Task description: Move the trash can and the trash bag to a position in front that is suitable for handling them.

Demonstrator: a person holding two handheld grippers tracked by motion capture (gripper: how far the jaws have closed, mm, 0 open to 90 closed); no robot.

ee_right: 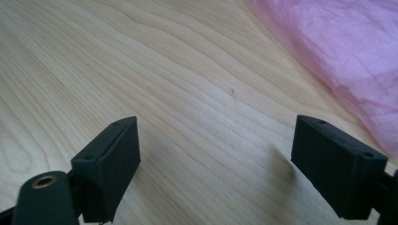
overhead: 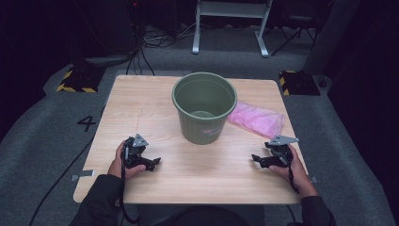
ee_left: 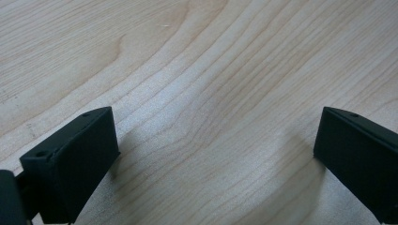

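A green bucket (overhead: 203, 106) stands upright in the middle of the wooden bench (overhead: 141, 94). It looks empty inside. Just beside it, on its right, lies a crumpled pink plastic bag (overhead: 257, 118). The bag looks like it touches the bucket's side or sits very near it, but that is hard to tell from above.

The left hand-held gripper (overhead: 151, 163) rests low on the bench, near the front edge and to the left of the bucket. In the left gripper view its jaws stand wide apart, with bare wood between them. It holds nothing.

The right hand-held gripper (overhead: 257, 159) rests low on the bench too, near the front right side. It sits near the pink bag but does not touch it. In the right gripper view its jaws also stand wide apart with nothing between them, and the pink bag (ee_right: 338, 51) shows at the top right, a little way off.

The work looks like it has not begun. The bag is flat on the bench and not in the bucket. My guess is that the bag goes into or over the bucket, so every step is left: grab the bag, lift it, and bring it to the bucket. The right hand-held gripper is nearest, so it would likely go first.
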